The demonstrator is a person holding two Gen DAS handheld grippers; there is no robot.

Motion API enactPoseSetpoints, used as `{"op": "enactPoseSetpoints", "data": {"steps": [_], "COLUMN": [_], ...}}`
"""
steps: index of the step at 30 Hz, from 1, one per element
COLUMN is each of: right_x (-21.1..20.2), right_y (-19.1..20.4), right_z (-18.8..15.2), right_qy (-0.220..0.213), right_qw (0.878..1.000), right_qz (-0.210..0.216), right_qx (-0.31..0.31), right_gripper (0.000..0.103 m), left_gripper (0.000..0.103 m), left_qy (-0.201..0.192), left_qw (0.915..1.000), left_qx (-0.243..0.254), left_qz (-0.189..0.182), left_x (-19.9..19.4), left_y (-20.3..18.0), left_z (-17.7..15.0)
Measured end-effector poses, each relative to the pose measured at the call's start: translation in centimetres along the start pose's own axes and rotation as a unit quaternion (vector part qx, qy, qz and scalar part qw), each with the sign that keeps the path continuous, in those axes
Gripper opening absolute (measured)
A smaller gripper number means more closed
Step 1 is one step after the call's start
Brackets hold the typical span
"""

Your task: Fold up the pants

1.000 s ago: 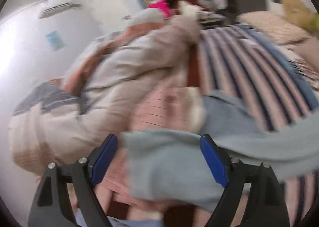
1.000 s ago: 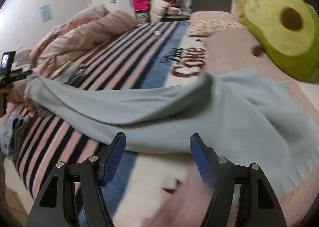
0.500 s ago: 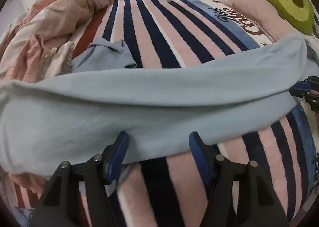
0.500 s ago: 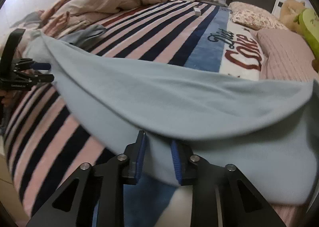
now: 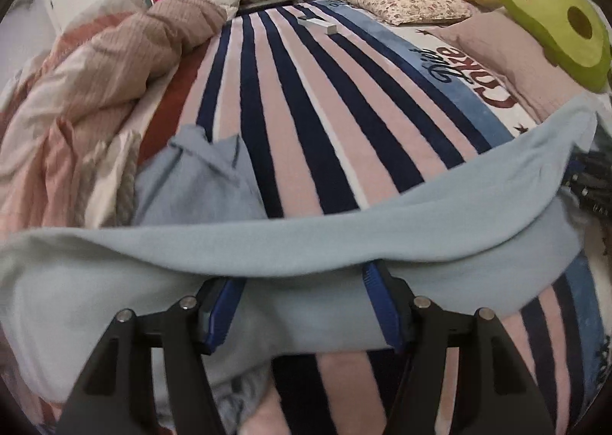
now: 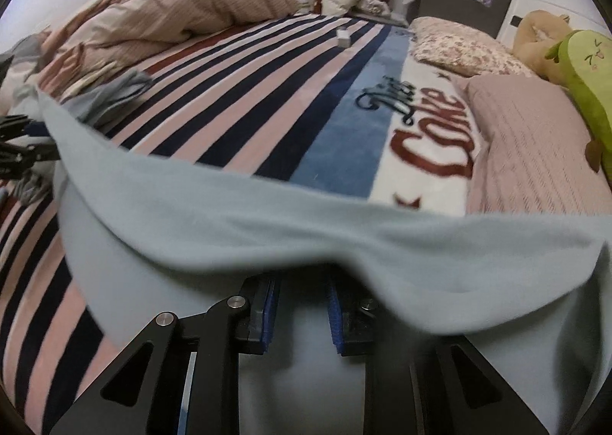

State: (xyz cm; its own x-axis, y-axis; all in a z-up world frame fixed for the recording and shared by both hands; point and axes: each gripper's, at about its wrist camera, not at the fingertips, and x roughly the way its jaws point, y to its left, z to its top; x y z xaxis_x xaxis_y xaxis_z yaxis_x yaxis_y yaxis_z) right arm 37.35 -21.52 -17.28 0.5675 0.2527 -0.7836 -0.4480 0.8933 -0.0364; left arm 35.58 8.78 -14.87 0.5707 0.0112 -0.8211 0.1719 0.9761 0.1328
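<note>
The light blue pants [image 5: 306, 243] hang stretched between my two grippers above the striped blanket [image 5: 306, 109]; they also fill the lower right wrist view [image 6: 267, 220]. My left gripper [image 5: 302, 305] has its jaws wide apart, with the cloth's top edge draped over the fingertips. My right gripper [image 6: 300, 305] has its jaws close together around a fold of the pants; its fingertips are hidden under the cloth. The right gripper shows at the right edge of the left wrist view [image 5: 589, 182], and the left gripper at the left edge of the right wrist view [image 6: 23, 148].
A second blue garment [image 5: 199, 175] lies crumpled on the blanket's left. A heaped beige duvet [image 5: 114, 64] runs along the left. Pillows [image 5: 397, 2], an avocado plush [image 5: 558, 25] and a small white box [image 5: 317, 25] lie at the far end.
Both grippers have risen and pulled back with the pants' edge, so the cloth sits higher over the fingers. The right jaws stay narrow, the left jaws stay wide.
</note>
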Motion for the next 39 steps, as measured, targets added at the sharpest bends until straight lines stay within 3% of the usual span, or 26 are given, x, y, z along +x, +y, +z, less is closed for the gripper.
{"op": "enactPoseSetpoints", "data": {"steps": [6,12,15,19,24,27,32,34,37,39], "right_x": [-0.4,-1.5,-4.6,-10.8,-17.1,-18.2,-17.7,-17.0,-16.4,-16.1], "right_y": [-0.2,-0.8,-1.9,-3.4,-5.2,-5.9,-6.1,-5.6,-4.8,-4.6], "right_z": [1.8,1.4,0.1,-3.0,-8.3,-10.7,-12.1,-12.3,-12.7,-12.9], "right_qy": [-0.046,-0.047,-0.058,-0.075,-0.056,-0.024,-0.014,-0.002,0.003,0.007], "right_qw": [0.998,0.998,0.997,0.994,0.984,0.981,0.979,0.98,0.977,0.971], "right_qz": [-0.046,-0.027,-0.02,-0.073,-0.17,-0.193,-0.201,-0.198,-0.206,-0.229], "right_qx": [0.001,0.02,0.037,0.027,0.006,-0.003,-0.022,-0.03,-0.049,-0.066], "right_gripper": [0.017,0.019,0.037,0.052,0.059,0.067,0.074,0.084,0.086,0.082], "left_gripper": [0.06,0.064,0.069,0.076,0.077,0.077,0.077,0.077,0.077,0.077], "left_qy": [-0.056,-0.057,-0.063,-0.079,-0.095,-0.094,-0.097,-0.097,-0.097,-0.098], "left_qw": [0.9954,0.9967,0.9971,0.9963,0.9944,0.9942,0.9941,0.9938,0.9936,0.9934], "left_qx": [-0.013,-0.026,-0.035,-0.035,-0.034,-0.029,-0.012,-0.008,0.0,0.004], "left_qz": [0.078,0.051,0.021,-0.004,-0.031,-0.044,-0.047,-0.053,-0.059,-0.06], "left_x": [0.3,0.0,-1.7,-4.4,-7.3,-8.1,-8.2,-8.2,-8.3,-8.4], "left_y": [0.6,0.4,-0.3,-1.3,-2.8,-4.0,-5.7,-6.2,-6.9,-7.0], "left_z": [2.4,2.7,1.5,-1.0,-4.3,-5.6,-6.0,-6.0,-6.0,-5.8]}}
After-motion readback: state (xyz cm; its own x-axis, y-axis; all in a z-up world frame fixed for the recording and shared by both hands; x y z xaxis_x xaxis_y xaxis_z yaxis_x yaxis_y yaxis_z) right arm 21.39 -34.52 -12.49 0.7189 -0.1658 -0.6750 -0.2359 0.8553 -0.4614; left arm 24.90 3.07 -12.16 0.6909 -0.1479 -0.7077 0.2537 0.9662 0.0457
